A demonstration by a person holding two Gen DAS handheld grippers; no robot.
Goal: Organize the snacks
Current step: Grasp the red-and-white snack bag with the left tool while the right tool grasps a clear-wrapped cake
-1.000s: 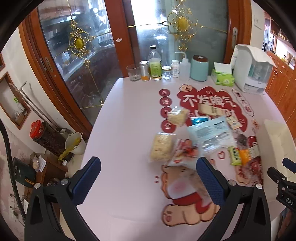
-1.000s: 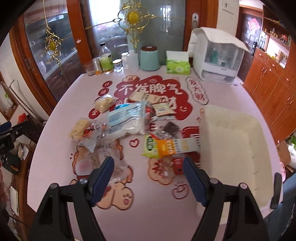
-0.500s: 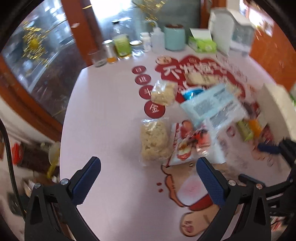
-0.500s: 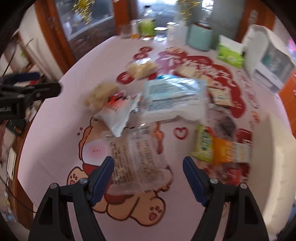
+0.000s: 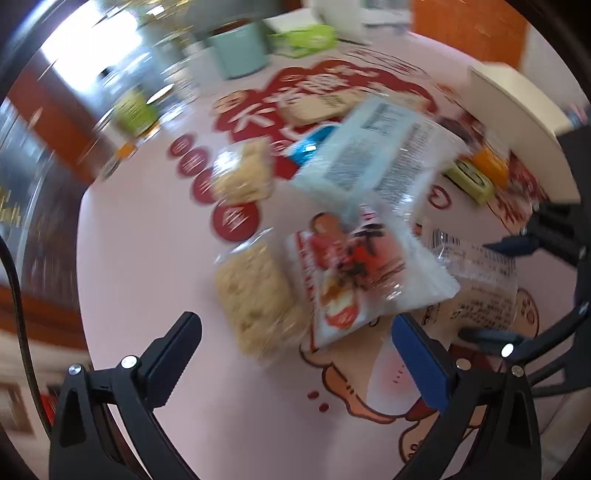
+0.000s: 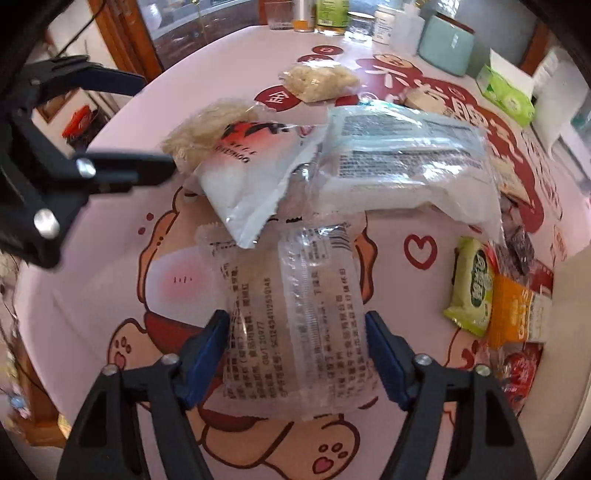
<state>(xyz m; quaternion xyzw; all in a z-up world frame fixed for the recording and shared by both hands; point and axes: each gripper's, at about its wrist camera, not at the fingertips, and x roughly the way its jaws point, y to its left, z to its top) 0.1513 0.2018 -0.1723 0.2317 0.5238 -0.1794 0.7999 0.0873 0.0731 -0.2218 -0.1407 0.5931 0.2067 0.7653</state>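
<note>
Snack packets lie in a heap on the pink table mat [image 6: 92,258]. My right gripper [image 6: 295,350] points down over a clear packet [image 6: 295,314] with printed text. The packet lies between the blue pads, and the jaws are closing on its two long edges without squeezing it. My left gripper [image 5: 295,354] hangs open just short of a pale rice-cake packet [image 5: 255,299] and a red-and-white packet [image 5: 343,273], with nothing between its fingers. A large white packet [image 6: 402,158] lies behind them. The left wrist view is blurred.
A white bin [image 5: 517,107] stands at the right of the table. Green [image 6: 472,288] and orange [image 6: 513,314] packets lie beside it. A teal canister [image 6: 447,44], a green tissue box [image 6: 506,92] and bottles [image 6: 332,14] line the far edge.
Both grippers have come down close to the table. The right one now straddles the clear packet with narrower jaws. The left one has rolled and neared the rice-cake packet.
</note>
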